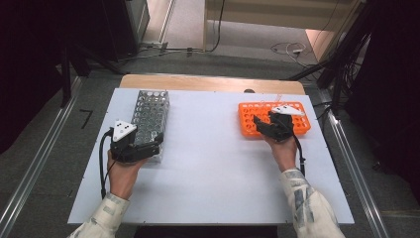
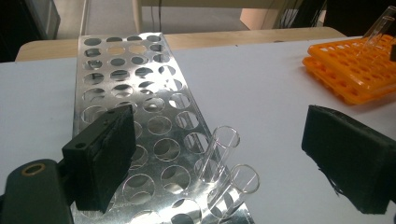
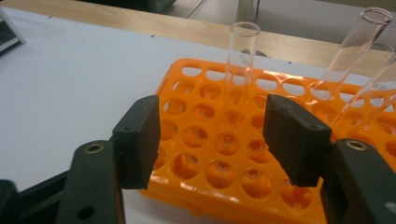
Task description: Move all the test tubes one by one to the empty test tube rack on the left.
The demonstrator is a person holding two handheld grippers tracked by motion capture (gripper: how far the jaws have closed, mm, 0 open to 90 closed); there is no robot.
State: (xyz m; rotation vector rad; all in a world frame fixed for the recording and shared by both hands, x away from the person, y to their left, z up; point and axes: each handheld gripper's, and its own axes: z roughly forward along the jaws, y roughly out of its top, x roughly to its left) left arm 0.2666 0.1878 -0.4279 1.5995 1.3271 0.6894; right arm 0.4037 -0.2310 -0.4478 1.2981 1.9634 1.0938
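A metal tube rack (image 1: 150, 110) (image 2: 126, 84) stands at the table's left. Two glass tubes (image 2: 223, 151) lean in its near holes. My left gripper (image 1: 143, 147) (image 2: 224, 158) sits at the rack's near end, open wide, with both tubes between its pads (image 2: 105, 154) and untouched. At the right stands an orange tube rack (image 1: 303, 124) (image 3: 196, 140) holding a few upright glass tubes. One tube (image 3: 240, 79) rises between the pads of my right gripper (image 1: 265, 123) (image 3: 217, 140), with a gap on each side. That gripper is open.
The racks sit on a white sheet (image 1: 213, 158) over a wooden table (image 1: 208, 83). Two more tubes (image 3: 348, 56) lean at the orange rack's right side. Metal rails and cables lie on the floor around the table.
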